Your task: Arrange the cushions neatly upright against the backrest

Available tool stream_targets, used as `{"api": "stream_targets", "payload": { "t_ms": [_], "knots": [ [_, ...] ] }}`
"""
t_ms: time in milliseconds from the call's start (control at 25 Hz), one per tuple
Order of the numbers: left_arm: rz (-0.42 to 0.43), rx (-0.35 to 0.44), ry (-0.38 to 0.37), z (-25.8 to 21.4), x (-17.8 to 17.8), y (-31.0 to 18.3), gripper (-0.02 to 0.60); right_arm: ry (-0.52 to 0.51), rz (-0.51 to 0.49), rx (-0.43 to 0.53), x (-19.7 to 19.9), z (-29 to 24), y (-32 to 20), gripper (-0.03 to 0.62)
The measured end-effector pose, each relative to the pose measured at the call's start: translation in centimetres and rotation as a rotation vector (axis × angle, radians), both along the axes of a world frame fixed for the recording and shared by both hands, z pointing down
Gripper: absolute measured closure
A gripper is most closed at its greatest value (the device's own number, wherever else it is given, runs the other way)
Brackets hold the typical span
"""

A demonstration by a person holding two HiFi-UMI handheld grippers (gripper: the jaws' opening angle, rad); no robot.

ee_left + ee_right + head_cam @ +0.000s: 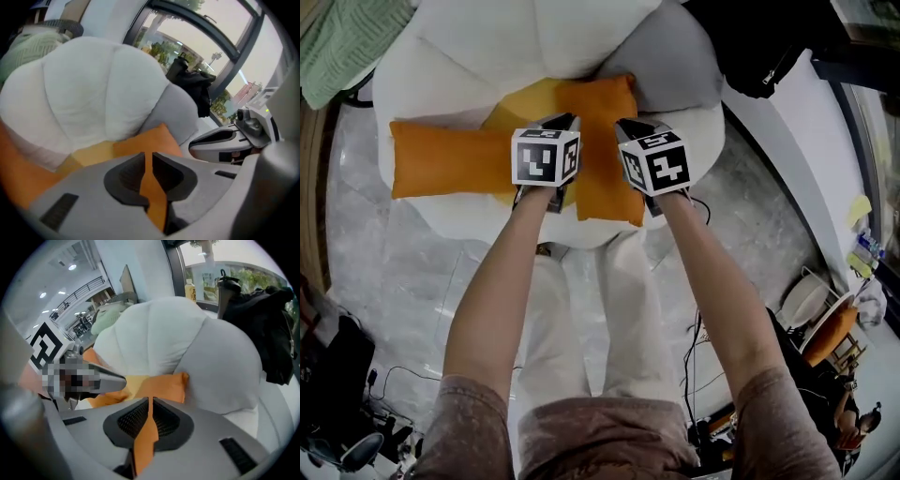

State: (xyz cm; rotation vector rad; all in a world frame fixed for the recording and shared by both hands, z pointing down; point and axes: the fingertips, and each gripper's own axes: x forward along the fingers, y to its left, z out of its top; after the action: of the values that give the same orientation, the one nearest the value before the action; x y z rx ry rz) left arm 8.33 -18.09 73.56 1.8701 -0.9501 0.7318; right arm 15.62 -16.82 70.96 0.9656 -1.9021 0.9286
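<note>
**White chair on a grey floor: you are lifting one orange cushion**

You have the orange cushion [605, 150] in both grippers. It lies flat on the seat, and its far end reaches the foot of the white backrest [534, 37]. Your left gripper [148, 164] pinches its cloth. Your right gripper [151, 408] is clamped tight on the cloth too.

A long orange cushion [450, 159] lies flat in front of the backrest's left side. A yellow cushion [525, 98] peeks out at its foot, and a grey cushion [666, 56] leans at its right side.

I think this is the lifting step. Next, tip the near end up until the cushion stands against the backrest, then let go.
</note>
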Motion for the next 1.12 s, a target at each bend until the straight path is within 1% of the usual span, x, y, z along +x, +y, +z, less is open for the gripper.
{"api": "stream_targets", "payload": {
  "t_ms": [80, 120, 160, 200, 240, 320, 400, 520, 640, 760, 800, 840, 880, 920, 960, 1040, 1120],
  "knots": [
    [-0.034, -0.093, 0.019, 1.7, -0.1, 1.3, 0.498, 0.020, -0.002, -0.033, 0.4, 1.2, 0.7, 0.569],
    [-0.058, -0.125, 0.034, 2.2, -0.2, 1.6, 0.470, 0.025, -0.005, -0.047, 0.4, 1.6, 0.9, 0.531],
    [-0.078, -0.151, 0.047, 2.7, -0.2, 1.9, 0.447, 0.027, -0.009, -0.063, 0.4, 2.1, 1.2, 0.459],
    [-0.091, -0.175, 0.054, 3.2, -0.2, 2.3, 0.424, 0.027, -0.014, -0.082, 0.3, 2.5, 1.5, 0.437],
    [-0.095, -0.197, 0.055, 3.8, -0.2, 2.8, 0.416, 0.029, -0.021, -0.102, 0.3, 3.0, 1.8, 0.424],
    [-0.088, -0.229, 0.062, 4.7, 0.1, 3.8, 0.405, 0.033, -0.035, -0.136, 0.3, 3.8, 2.6, 0.421],
    [-0.086, -0.246, 0.086, 5.2, 0.7, 4.3, 0.405, 0.028, -0.044, -0.156, 0.3, 4.4, 3.0, 0.421],
    [-0.089, -0.250, 0.106, 5.8, 1.3, 4.1, 0.405, 0.017, -0.037, -0.158, 0.5, 5.1, 2.7, 0.422],
    [-0.071, -0.249, 0.111, 6.2, 1.8, 3.9, 0.405, 0.019, -0.028, -0.152, 0.8, 5.6, 2.5, 0.422],
    [-0.080, -0.265, 0.153, 6.6, 2.1, 3.9, 0.405, 0.013, -0.016, -0.147, 1.0, 6.0, 2.4, 0.422],
    [-0.093, -0.274, 0.175, 6.6, 2.2, 3.9, 0.413, 0.008, -0.013, -0.144, 1.1, 6.1, 2.4, 0.422],
    [-0.106, -0.280, 0.197, 6.6, 2.3, 3.9, 0.439, 0.005, -0.012, -0.142, 1.2, 6.1, 2.4, 0.424],
    [-0.113, -0.280, 0.210, 6.5, 2.5, 4.0, 0.485, 0.005, -0.015, -0.141, 1.2, 6.1, 2.5, 0.450],
    [-0.107, -0.274, 0.210, 6.4, 2.6, 4.0, 0.541, 0.007, -0.020, -0.141, 1.3, 6.1, 2.6, 0.496],
    [-0.091, -0.263, 0.196, 6.4, 2.7, 4.2, 0.569, 0.008, -0.026, -0.142, 1.3, 6.1, 2.7, 0.537],
    [-0.059, -0.244, 0.154, 6.4, 2.8, 4.3, 0.574, 0.005, -0.029, -0.146, 1.2, 6.1, 2.9, 0.566],
    [-0.060, -0.240, 0.125, 6.4, 2.7, 4.3, 0.574, -0.008, -0.018, -0.156, 1.1, 6.1, 2.9, 0.568]
  ]
}}
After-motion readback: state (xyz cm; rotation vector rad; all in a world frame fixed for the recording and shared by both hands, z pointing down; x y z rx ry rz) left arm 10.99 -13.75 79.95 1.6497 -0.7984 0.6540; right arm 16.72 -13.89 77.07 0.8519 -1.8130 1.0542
